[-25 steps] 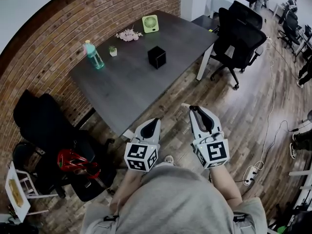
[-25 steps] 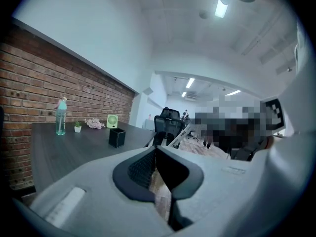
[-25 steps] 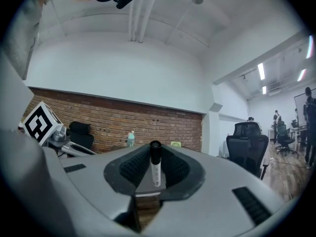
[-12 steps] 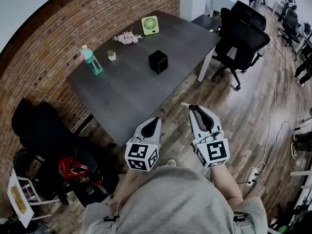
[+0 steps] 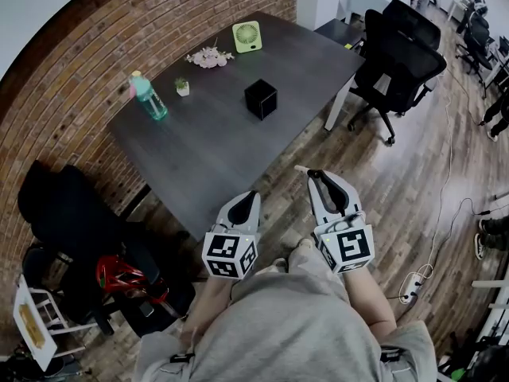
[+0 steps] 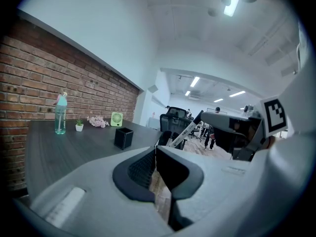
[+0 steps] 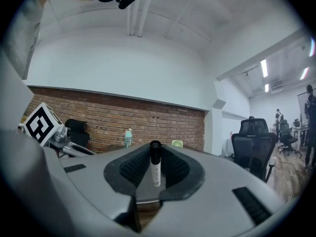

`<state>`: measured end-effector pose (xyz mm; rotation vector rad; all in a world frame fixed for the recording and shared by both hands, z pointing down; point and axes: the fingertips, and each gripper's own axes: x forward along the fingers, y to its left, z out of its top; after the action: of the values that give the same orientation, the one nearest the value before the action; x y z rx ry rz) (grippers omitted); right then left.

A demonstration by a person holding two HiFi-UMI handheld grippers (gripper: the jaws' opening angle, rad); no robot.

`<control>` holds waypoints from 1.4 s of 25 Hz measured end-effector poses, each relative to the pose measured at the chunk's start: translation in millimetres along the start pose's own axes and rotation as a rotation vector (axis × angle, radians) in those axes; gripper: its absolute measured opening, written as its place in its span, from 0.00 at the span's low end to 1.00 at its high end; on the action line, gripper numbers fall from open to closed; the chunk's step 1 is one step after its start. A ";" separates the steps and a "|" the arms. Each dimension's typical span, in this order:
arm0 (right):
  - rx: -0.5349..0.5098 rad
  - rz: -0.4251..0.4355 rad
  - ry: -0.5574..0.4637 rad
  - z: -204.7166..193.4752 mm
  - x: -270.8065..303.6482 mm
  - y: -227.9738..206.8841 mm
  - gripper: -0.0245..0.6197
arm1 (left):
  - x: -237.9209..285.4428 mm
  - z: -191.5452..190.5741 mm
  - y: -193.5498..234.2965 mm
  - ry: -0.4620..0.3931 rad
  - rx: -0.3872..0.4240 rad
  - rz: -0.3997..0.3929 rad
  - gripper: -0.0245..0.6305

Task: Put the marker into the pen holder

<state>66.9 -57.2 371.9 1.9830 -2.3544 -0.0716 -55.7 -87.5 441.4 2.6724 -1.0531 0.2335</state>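
Standing behind the person, I note both claws held low over the wooden floor, short of the worktop's near edge.

1. Left claw: jaws closed together, pads meeting, nothing between them. Its cube bears a black-and-white square pattern, not lettering.
2. Right claw: jaws clamped on the marker. The marker has a white barrel and a black cap; it sits crosswise in the pads, cap end projecting past them. Some dark print shows on the barrel, too small to read. This claw's cube carries a similar square pattern.
3. The marker is thus in the right claw, in the air, well apart from the pen holder.
4. The pen holder is a black, open-topped cube standing on the dark grey worktop, roughly mid-surface towards the far end.
5. Further along the worktop, near the brick wall: a teal bottle, label illegible; a small potted plant just beside it; pink flowers; and a green fan.
6. Black office chairs stand beyond the worktop's far right corner.
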 end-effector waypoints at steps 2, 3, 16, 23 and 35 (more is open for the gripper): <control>0.003 0.004 0.002 -0.7 3.2 -2.2 0.15 | 2.9 0.9 1.4 -0.001 -0.002 0.006 0.07; 0.004 0.006 0.002 -1.2 5.0 -3.5 0.15 | 4.4 1.0 2.0 -0.001 -0.004 0.010 0.07; 0.002 0.065 -0.026 -6.1 70.5 -27.0 0.15 | 51.8 11.6 36.2 -0.006 -0.009 0.067 0.07; -0.008 0.079 -0.023 -4.9 115.3 -48.9 0.15 | 91.7 28.9 56.6 -0.016 -0.006 0.078 0.07; -0.007 0.136 -0.013 -2.6 188.0 -78.5 0.15 | 147.7 53.1 88.2 -0.007 -0.022 0.117 0.07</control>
<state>112.4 -255.8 371.9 1.8189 -2.4865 -0.0862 -6.4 -260.7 442.3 2.5973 -1.2086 0.2341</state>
